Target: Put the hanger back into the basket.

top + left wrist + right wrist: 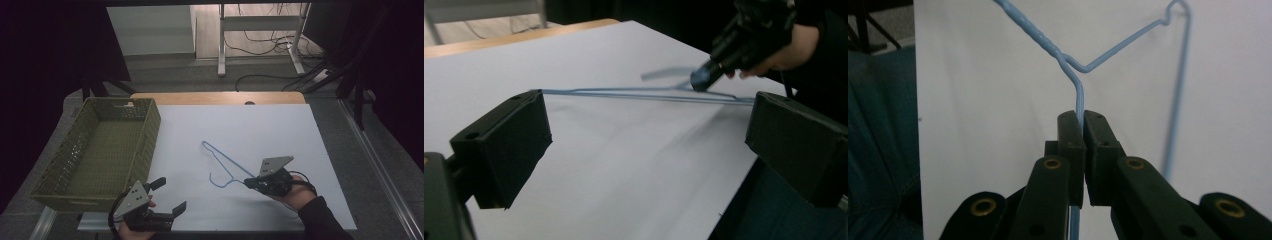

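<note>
The blue wire hanger (222, 165) lies on the white sheet (280, 130), toward your right-hand side of the table, its hook end curling near the sheet's middle front. In the right gripper view one straight run of the hanger's wire (1079, 102) passes directly between your right gripper's (1081, 117) two black jaws, which stand closed hard against it with no gap to either side; just beyond the jaw tips the wire bends at the twisted neck (1068, 62) and branches away. In the high view your right gripper (248, 184) meets the hanger at its near end.

Your left gripper (170, 196) sits at the front edge of the sheet, just beside the near corner of the green basket (150, 135), well apart from the hanger. Its jaws stand wide apart, nothing between them; in the left gripper view the sheet lies bare between the two pads (506, 145), with the hanger's long wire (624, 93) stretched across the background beyond them.

In the left gripper view, part of the hanger near your right gripper (704, 75) is smeared by blur. From the high view I cannot tell how much of the hanger touches the sheet. Your right sleeve (322, 220) is cut off at the bottom of the frame.
</note>
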